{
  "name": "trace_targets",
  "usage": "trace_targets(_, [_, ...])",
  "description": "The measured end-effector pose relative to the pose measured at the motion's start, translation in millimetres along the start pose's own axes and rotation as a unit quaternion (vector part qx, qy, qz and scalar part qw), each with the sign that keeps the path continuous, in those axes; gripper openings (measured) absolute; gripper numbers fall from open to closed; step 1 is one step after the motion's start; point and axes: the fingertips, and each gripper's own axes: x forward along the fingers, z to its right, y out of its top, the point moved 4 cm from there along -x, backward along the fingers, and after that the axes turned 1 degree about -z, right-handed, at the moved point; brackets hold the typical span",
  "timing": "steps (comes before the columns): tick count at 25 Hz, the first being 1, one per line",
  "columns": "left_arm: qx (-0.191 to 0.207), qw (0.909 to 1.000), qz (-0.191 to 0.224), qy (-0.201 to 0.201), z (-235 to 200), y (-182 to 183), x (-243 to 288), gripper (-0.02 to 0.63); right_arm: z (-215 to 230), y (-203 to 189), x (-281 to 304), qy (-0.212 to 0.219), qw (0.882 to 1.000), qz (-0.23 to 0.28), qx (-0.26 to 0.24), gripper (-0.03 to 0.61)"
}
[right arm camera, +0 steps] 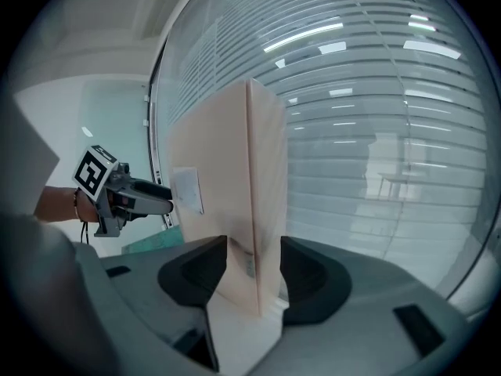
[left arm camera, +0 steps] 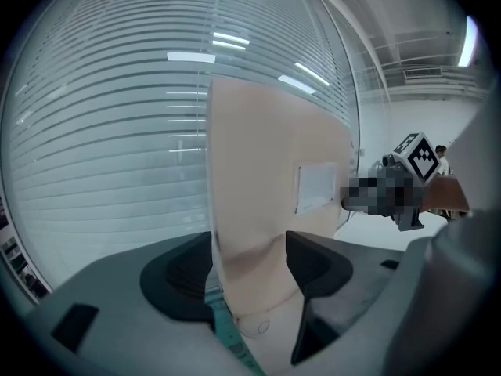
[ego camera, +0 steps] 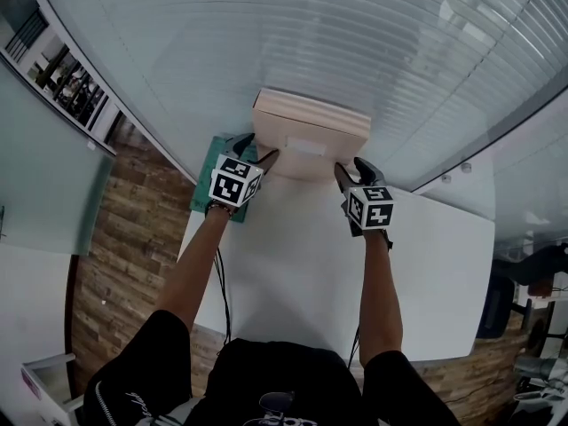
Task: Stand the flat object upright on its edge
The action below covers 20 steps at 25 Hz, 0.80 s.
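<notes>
Box: your flat beige box (ego camera: 311, 131) stands upright on one long edge at the far side of the table (ego camera: 293, 273). Its broad face, the one with the white label (ego camera: 306, 146), is turned toward you.
Box contents: the box is closed, so what it holds stays hidden.
Box base: in the right gripper view its lower corner meets the white table top.
Left gripper: your left gripper (left arm camera: 249, 261) is clamped on the box's left end, over the table's far left part. One dark pad presses on the labelled face and the other on the back face, and the cardboard fills the whole gap between them.
Right gripper: your right gripper (right arm camera: 254, 269) is clamped on the box's right end, over the table's far right part. Its jaws stand wide, a pad flat against each broad face.
Mat: a green mat (ego camera: 206, 180) lies at the table's far left corner, just beside and partly under the left gripper. A strip of it shows below the jaws in the left gripper view.
Glass wall: a glass wall (ego camera: 266, 34) with slatted blinds rises behind the table's far edge. You cannot tell from here whether the box touches it.
Forearms: both your forearms (ego camera: 197, 264) reach out over the table's middle, roughly side by side.
</notes>
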Motion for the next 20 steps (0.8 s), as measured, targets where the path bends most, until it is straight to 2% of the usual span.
trace_targets(6, [-0.007,0.9999,0.016,-0.001,10.7,3.2,-23.4,0.302,-2.4,-7.9,-25.1,-0.005,1.000,-0.002,0.005,0.224])
trace_targets(14, [-0.017,0.9993,0.034,-0.001,33.0,7.7,-67.6,0.294,-14.6,-15.5,-62.0,0.012,1.000,0.010,0.016,0.224])
trace_targets(20, [-0.019,0.9987,0.046,0.009,50.6,10.1,-98.0,0.214,-23.9,-17.5,-81.7,0.033,0.999,0.019,0.011,0.224])
